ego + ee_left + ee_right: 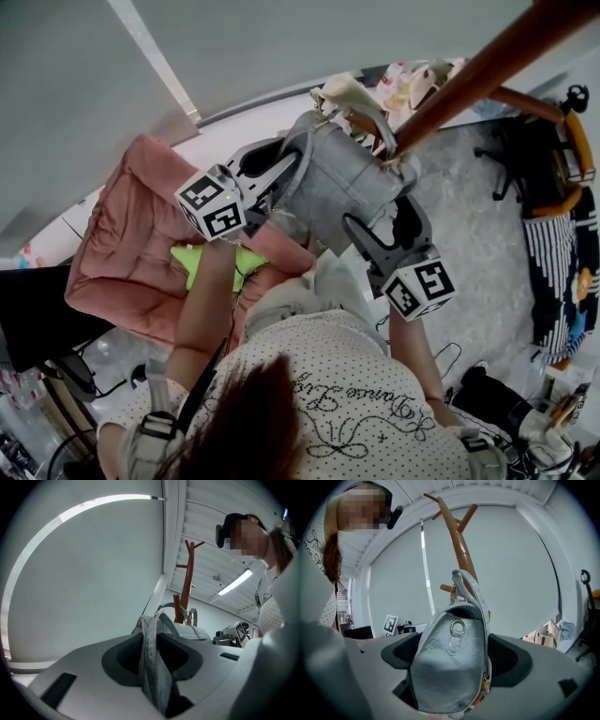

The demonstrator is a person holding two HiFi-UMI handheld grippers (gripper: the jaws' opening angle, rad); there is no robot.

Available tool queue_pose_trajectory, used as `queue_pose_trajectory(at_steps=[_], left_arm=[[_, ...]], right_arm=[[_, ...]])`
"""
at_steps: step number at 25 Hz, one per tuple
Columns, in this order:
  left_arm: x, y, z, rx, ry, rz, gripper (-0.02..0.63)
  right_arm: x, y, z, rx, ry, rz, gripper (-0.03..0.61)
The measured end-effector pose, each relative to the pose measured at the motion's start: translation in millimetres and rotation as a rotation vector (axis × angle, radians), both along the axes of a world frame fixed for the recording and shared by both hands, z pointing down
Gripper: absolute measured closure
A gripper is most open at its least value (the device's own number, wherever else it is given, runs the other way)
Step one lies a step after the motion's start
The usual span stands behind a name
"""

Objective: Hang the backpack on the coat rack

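Note:
The grey backpack (333, 183) hangs in the air against the brown wooden coat rack (469, 75), between my two grippers. My left gripper (286, 169) grips it from the left. In the left gripper view its jaws (152, 641) are shut on a grey strap (152, 672) of the backpack. My right gripper (380, 216) grips the bag from below right. In the right gripper view the backpack's body (450, 667) fills its jaws (454, 644). The top handle (461, 581) loops beside a lower peg (447, 588) of the rack pole (459, 541). I cannot tell whether it rests on the peg.
A pink cushioned chair (122, 253) with a green item (211, 261) on it stands below left. An office chair (553, 159) and striped fabric (558, 272) are on the right. Bags (412, 84) lie by the wall, and cables and clutter lie at the lower right.

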State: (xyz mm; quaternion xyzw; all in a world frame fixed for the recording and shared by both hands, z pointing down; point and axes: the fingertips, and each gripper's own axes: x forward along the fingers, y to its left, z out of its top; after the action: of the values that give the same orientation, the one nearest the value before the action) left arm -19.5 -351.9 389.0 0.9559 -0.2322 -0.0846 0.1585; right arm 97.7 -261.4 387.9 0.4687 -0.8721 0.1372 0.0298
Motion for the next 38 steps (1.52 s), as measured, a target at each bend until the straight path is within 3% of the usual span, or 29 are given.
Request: queue_pose_trajectory(at_steps=[7, 14, 19, 27, 33, 38], left_arm=[[-2.3, -5.1, 8.8, 0.021, -0.043, -0.006, 0.503], [-0.5, -9.6, 11.5, 0.046, -0.103, -0.050, 0.486], [-4.8, -13.0, 7.3, 0.054, -0.093, -0.076, 0.462], [-12.9, -9.4, 10.6, 0.054, -0.128, -0.103, 0.462], [-5.7, 2.5, 2.1, 0.102, -0.175, -0.080, 0.465], [-9.6, 6.9, -12.7, 0.165, -0.206, -0.110, 0.512]], right_arm=[[-0.9, 1.4, 2.1, 0.015, 0.046, -0.032, 0.121], [7.5, 5.6, -6.1, 0.031, 0.021, -0.052, 0.144], [6.6, 7.1, -13.5, 0.062, 0.021, -0.058, 0.169], [9.8, 6.9, -21.6, 0.100, 0.010, -0.046, 0.233], [14.8, 4.8, -36.2, 0.169, 0.005, -0.003, 0.315], [21.1, 2.1, -48.0, 0.215, -0.003, 0.034, 0.379]])
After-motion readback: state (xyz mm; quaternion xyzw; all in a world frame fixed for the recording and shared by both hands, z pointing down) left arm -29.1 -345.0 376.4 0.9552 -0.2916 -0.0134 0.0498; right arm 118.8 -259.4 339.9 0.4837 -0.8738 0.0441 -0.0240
